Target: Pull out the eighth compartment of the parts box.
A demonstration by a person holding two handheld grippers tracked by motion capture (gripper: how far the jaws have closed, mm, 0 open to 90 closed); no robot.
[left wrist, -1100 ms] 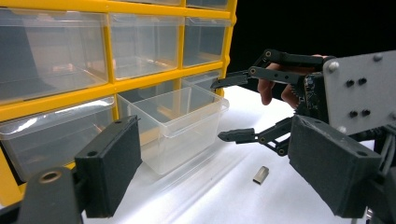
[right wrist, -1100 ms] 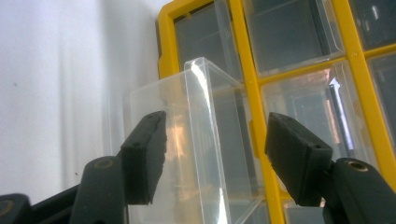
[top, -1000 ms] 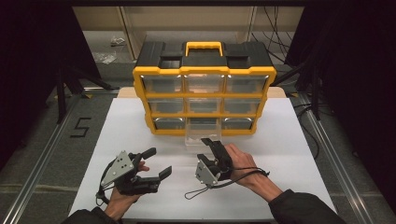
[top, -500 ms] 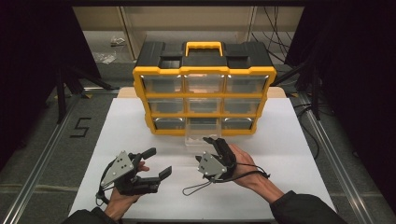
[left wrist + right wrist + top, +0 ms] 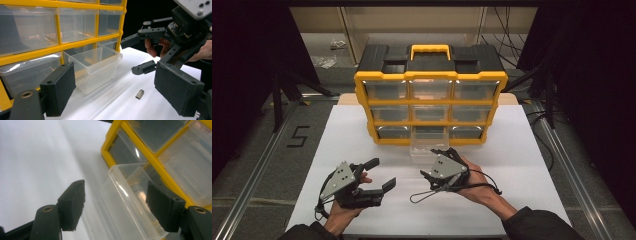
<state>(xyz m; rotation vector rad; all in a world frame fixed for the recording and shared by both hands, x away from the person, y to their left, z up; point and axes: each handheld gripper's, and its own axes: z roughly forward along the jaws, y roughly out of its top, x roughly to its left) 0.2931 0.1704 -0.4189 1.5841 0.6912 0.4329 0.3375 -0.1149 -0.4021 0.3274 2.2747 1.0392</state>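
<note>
A yellow organizer [image 5: 430, 122] with clear drawers stands at the back of the white table. Its bottom-middle clear drawer [image 5: 427, 145] [image 5: 95, 66] [image 5: 130, 197] is pulled out onto the table and looks empty. My right gripper [image 5: 437, 162] [image 5: 117, 205] [image 5: 137, 55] sits just in front of that drawer, open. Its jaws have just been opening, and the pads touch nothing, with the drawer's corner just beyond the tips. My left gripper [image 5: 382, 176] [image 5: 117, 95] rests low at the front left, open and empty. A small metal sleeve [image 5: 139, 94] lies on the table between its jaws.
The white board [image 5: 532, 165] has free room left and right of the organizer. The right gripper's cable [image 5: 424, 196] loops on the table. Metal rails run along both sides, and a "5" mark [image 5: 298, 136] is on the floor at the left.
The right gripper has tilted leftward in front of the pulled-out drawer and its jaws stand a little wider. The left gripper has not moved.
</note>
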